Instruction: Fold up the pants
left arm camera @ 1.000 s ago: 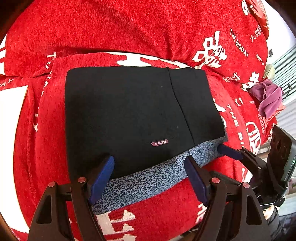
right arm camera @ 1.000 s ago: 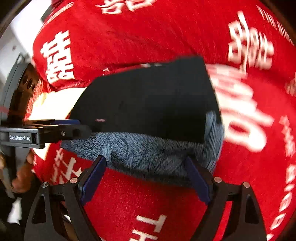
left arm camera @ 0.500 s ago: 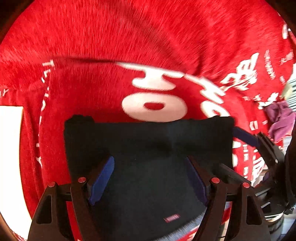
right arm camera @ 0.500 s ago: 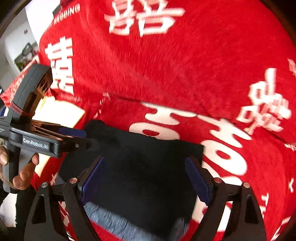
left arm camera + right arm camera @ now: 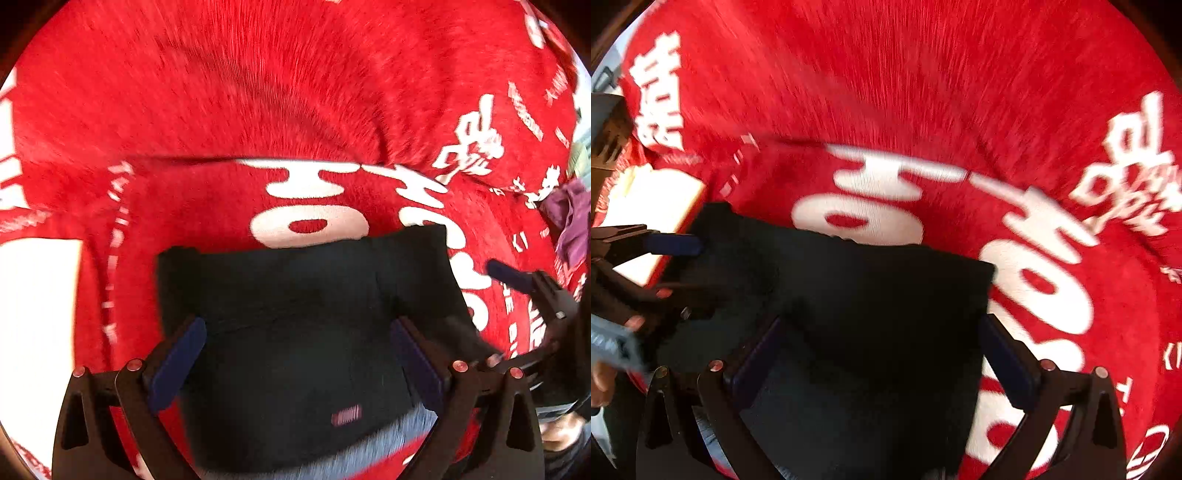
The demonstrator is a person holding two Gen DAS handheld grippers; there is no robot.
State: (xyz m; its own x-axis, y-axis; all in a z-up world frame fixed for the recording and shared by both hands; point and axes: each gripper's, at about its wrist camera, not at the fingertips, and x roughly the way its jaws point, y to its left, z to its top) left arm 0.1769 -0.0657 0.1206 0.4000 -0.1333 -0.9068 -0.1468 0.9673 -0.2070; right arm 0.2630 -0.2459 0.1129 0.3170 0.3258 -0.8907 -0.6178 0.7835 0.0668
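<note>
The black pants (image 5: 306, 317) lie folded into a compact rectangle on the red sofa, with a small pink label (image 5: 346, 417) and a grey knit lining (image 5: 384, 439) showing at the near edge. My left gripper (image 5: 297, 362) is open, its blue pads hovering over the fold. My right gripper (image 5: 879, 354) is open over the same black pants (image 5: 868, 302). Each gripper shows in the other's view: the right one (image 5: 517, 284) at the pants' right edge, the left one (image 5: 665, 247) at their left edge. Both views are motion-blurred.
The red sofa cover (image 5: 295, 92) with white lettering fills both views; the backrest rises behind the seat (image 5: 1052, 277). A purple cloth (image 5: 572, 229) lies at the far right. A white patch (image 5: 33, 302) of the cover sits left of the pants.
Both grippers have moved forward over the folded pants, from the near grey edge toward the middle. Both stayed open; the pants have not visibly shifted.
</note>
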